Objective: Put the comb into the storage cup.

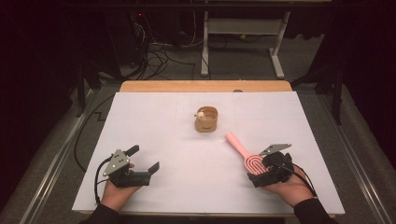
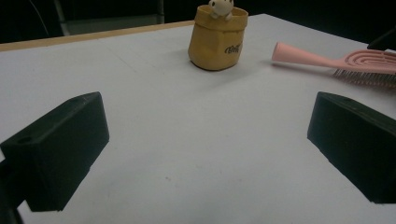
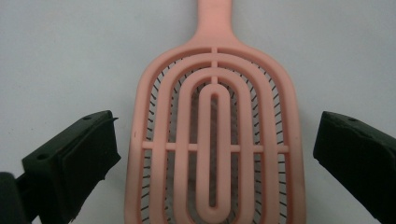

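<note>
Right now your right gripper (image 1: 264, 169) sits over the head of the pink hairbrush (image 1: 246, 156), and its fingers (image 3: 74, 158) stand wide apart on either side of the head without touching it. The hairbrush lies flat on the white tabletop (image 1: 177, 140), bristles down, at your right, with the handle pointing away from you towards the small tan bag (image 1: 206, 119) near the middle, well apart from it. Your left gripper (image 1: 140, 163) rests at the near left, fingers (image 2: 60, 149) apart and nothing between them.

If you mean to pick the hairbrush up, the head looks too broad and springy for a sure hold, so I would slide forward and take the narrow neck or the handle instead. Keep the fingers square to the handle, lower them until they bracket it evenly, and close gently so it does not skate on the smooth surface. Lift straight up before you turn it. Leave the left gripper where it is unless you need it to steady the bag, which looks light enough to tip over.
</note>
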### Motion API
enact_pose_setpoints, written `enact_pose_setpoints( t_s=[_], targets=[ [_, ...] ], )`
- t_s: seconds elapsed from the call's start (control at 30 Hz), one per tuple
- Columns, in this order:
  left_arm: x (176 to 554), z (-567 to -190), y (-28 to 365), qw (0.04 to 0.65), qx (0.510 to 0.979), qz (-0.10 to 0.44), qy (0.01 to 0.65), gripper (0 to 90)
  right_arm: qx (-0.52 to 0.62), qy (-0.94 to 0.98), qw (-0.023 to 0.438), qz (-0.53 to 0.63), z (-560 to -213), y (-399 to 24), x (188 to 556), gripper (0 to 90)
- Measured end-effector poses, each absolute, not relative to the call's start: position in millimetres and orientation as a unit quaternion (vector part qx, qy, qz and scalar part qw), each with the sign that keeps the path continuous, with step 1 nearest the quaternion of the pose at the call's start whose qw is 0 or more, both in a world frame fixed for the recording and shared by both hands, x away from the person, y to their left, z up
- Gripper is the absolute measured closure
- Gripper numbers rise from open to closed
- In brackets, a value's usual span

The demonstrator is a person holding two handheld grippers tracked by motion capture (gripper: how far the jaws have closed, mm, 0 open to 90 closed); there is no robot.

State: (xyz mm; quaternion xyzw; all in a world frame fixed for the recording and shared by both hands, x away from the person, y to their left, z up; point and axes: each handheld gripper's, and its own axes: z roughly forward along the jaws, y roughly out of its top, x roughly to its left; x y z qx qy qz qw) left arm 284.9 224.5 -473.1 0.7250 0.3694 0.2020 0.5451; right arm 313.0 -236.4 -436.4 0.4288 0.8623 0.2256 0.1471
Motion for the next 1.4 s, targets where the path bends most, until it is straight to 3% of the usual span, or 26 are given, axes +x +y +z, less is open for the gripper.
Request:
enact_pose_setpoints(
  t_s=[0.6, 1.2, 1.4],
  targets=[
    [283.5, -475.9, 220.5, 0.543, 0.732, 0.198, 0.361, 0.0, 0.413, 0.89, 0.116, 0.154, -436.2, -226.9, 320.9, 1.0],
    [283.7, -476.3, 220.4, 0.543, 0.732, 0.198, 0.361, 0.0, 0.43, 0.889, 0.099, 0.124, -430.7, -221.6, 328.2, 17.2],
    [283.8, -476.1, 221.1, 0.544, 0.731, 0.199, 0.361, 0.0, 0.426, 0.891, 0.101, 0.122, -430.7, -220.5, 330.0, 18.9]
  ],
)
